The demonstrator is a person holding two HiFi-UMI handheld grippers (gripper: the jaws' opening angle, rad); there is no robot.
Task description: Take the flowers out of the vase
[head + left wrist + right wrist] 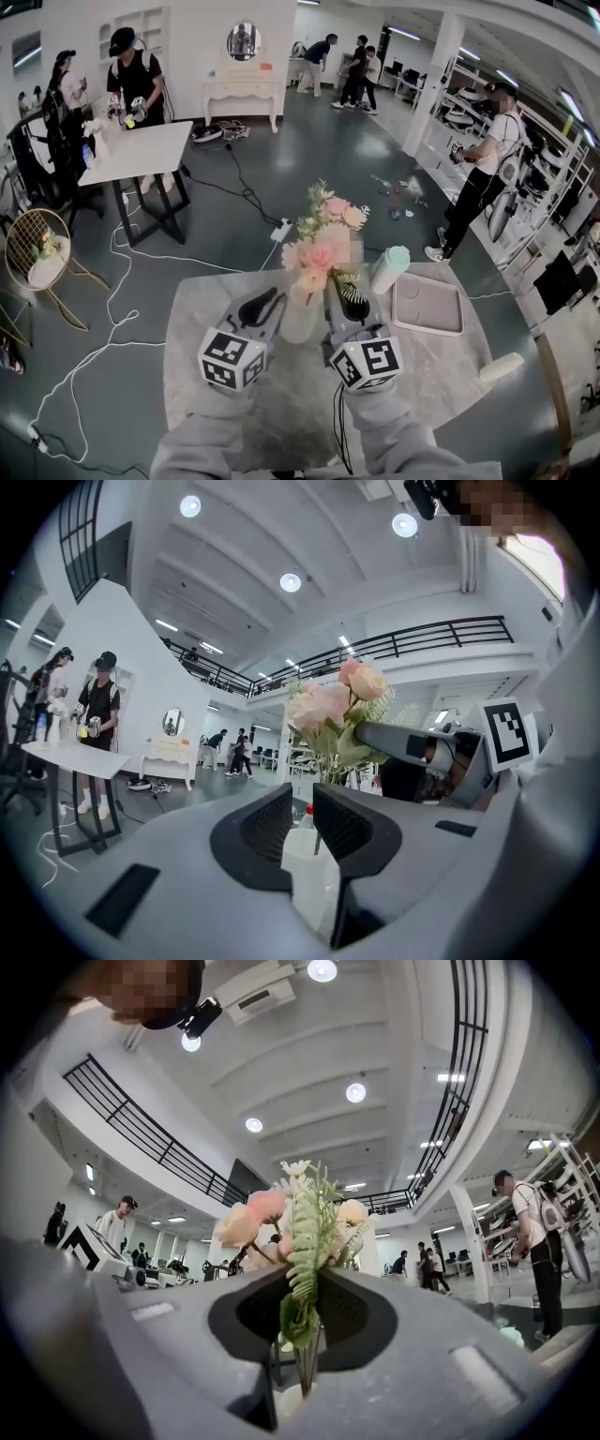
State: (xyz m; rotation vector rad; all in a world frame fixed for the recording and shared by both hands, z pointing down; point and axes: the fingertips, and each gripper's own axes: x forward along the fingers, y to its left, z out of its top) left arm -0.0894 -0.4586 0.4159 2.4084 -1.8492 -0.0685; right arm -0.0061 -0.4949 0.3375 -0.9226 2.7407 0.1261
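Here's the pull itself; the right gripper (302,1312) is clenched on the stems just above the vase mouth, with fern and pink flowers (281,1208) fanning out over its jaws; the left gripper (301,810) is clamped round the white vase (306,874), which shows near the middle of the table (202,309); whether its base rests there I can't tell. The stem ends look to be inside the vase, so the bunch isn't free; I'd call this partway through.

To do it well: draw the stems straight up along the vase's axis with no sideways lean, or the neck may snag them and tip the vase; hold the vase firm and steady with the left; pinch the stems tight enough that none slips from the bundle, but not so tight that they crush; lift until the ends clear the rim before swinging away.

Around: a cup (389,270) with a green lid sits just right of the flowers; a tray (427,306) lies beside it; a white block (502,366) sits at the table's right edge. The cup is the likeliest thing to get knocked if the bunch swings right; people and cables are well off on the floor.
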